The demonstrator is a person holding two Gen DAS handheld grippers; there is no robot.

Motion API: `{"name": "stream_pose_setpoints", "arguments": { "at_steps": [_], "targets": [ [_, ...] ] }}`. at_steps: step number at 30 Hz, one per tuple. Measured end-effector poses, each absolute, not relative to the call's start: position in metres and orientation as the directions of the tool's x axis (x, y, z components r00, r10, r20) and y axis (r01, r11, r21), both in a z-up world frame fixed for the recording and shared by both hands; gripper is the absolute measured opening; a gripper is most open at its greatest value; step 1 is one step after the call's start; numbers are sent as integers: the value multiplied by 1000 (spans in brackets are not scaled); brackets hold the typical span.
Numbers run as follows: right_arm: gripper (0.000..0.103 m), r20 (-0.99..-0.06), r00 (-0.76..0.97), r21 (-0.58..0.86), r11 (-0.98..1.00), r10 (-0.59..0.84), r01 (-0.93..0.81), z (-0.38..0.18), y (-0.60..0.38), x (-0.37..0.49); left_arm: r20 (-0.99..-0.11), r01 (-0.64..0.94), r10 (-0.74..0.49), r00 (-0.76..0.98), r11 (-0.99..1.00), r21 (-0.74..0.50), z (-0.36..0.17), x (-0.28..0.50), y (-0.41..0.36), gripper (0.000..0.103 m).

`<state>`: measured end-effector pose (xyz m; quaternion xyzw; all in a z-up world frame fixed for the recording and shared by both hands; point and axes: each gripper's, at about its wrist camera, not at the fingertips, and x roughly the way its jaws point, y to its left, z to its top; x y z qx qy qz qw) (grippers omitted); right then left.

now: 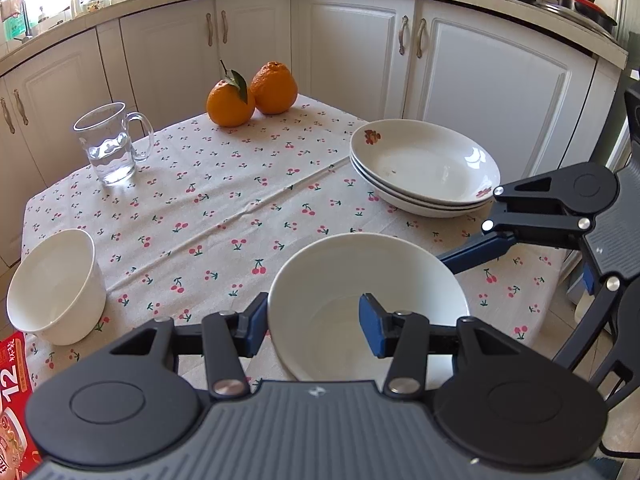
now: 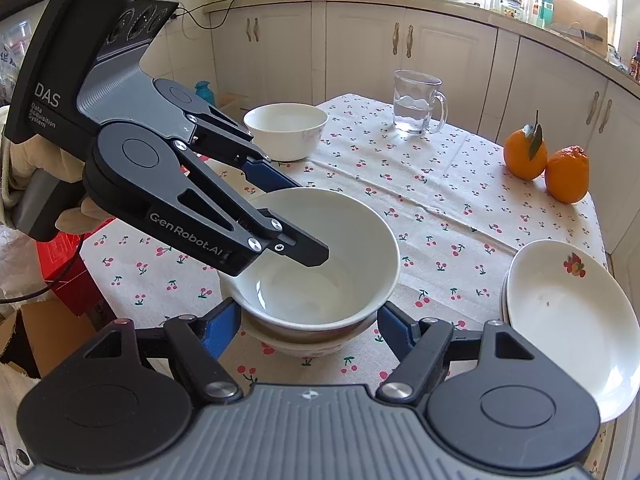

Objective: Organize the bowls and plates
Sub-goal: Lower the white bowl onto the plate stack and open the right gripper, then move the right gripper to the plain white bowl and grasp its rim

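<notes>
A white bowl (image 1: 360,280) sits nested on another bowl (image 2: 304,344) on the cherry-print table. My left gripper (image 1: 316,322) straddles its near-left rim, one finger outside and one inside, with a visible gap to the wall; it also shows in the right wrist view (image 2: 280,216). My right gripper (image 2: 308,328) is open, a finger on each side of the bowl stack. A stack of three white plates (image 1: 424,168) lies at the right; it also shows in the right wrist view (image 2: 568,320). A single white bowl (image 1: 56,284) stands at the left (image 2: 286,130).
A glass mug of water (image 1: 110,144) and two oranges (image 1: 252,94) stand at the far side of the table. A red box (image 1: 14,380) lies off the table's left edge. White cabinets (image 1: 360,48) run behind the table.
</notes>
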<state>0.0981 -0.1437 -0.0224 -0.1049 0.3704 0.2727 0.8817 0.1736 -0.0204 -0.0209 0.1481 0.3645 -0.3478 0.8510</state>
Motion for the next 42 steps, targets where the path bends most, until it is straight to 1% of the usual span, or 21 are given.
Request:
{"name": "stream_pose_setpoints", "arguments": {
  "at_steps": [6, 7, 9, 10, 11, 13, 16, 18, 19, 26, 29, 33, 36, 38, 42],
  "targets": [
    [81, -706, 583, 15, 832, 402, -555, -21, -145, 97, -716, 700, -487, 500, 714, 3, -20, 172, -19, 47],
    [81, -705, 586, 11, 832, 400, -555, -21, -144, 97, -714, 702, -489, 502, 712, 6, -20, 171, -19, 49],
    [89, -697, 598, -1, 834, 396, -553, -20, -144, 95, -708, 706, -491, 507, 708, 14, -18, 169, -18, 50],
    [95, -686, 606, 0, 833, 403, -553, -18, -145, 94, -707, 706, -491, 509, 708, 16, -18, 168, -17, 51],
    [99, -677, 611, 2, 831, 410, -556, -16, -145, 93, -706, 706, -490, 511, 708, 18, -17, 167, -16, 52],
    [99, -666, 617, 4, 829, 419, -559, -12, -145, 92, -704, 703, -487, 518, 711, 25, -16, 165, -14, 56],
    [100, -663, 624, -8, 829, 414, -559, -9, -143, 92, -698, 693, -483, 528, 720, 26, -14, 162, -9, 57],
    [100, -661, 627, -12, 830, 412, -558, -9, -142, 92, -691, 694, -489, 532, 720, 26, -12, 157, -5, 60],
    [101, -660, 628, -13, 830, 411, -557, -8, -142, 92, -689, 694, -487, 537, 719, 32, -12, 154, -4, 64],
    [102, -674, 617, -27, 821, 406, -571, -10, -136, 88, -690, 685, -483, 539, 728, 25, -17, 144, 7, 64],
    [103, -676, 615, -35, 816, 406, -577, -7, -135, 86, -673, 674, -494, 551, 739, 9, -13, 142, 15, 64],
    [103, -676, 614, -54, 803, 408, -593, 0, -129, 89, -642, 643, -486, 592, 766, 13, -6, 142, 33, 70],
    [103, -677, 609, -65, 791, 413, -609, 6, -123, 96, -623, 600, -454, 637, 799, 32, -4, 145, 50, 74],
    [103, -679, 602, -70, 779, 421, -623, 10, -119, 104, -610, 561, -414, 675, 825, 61, -5, 148, 62, 82],
    [103, -684, 588, -84, 754, 431, -651, 17, -107, 125, -607, 499, -354, 712, 863, 83, -10, 163, 84, 84]
  ]
}}
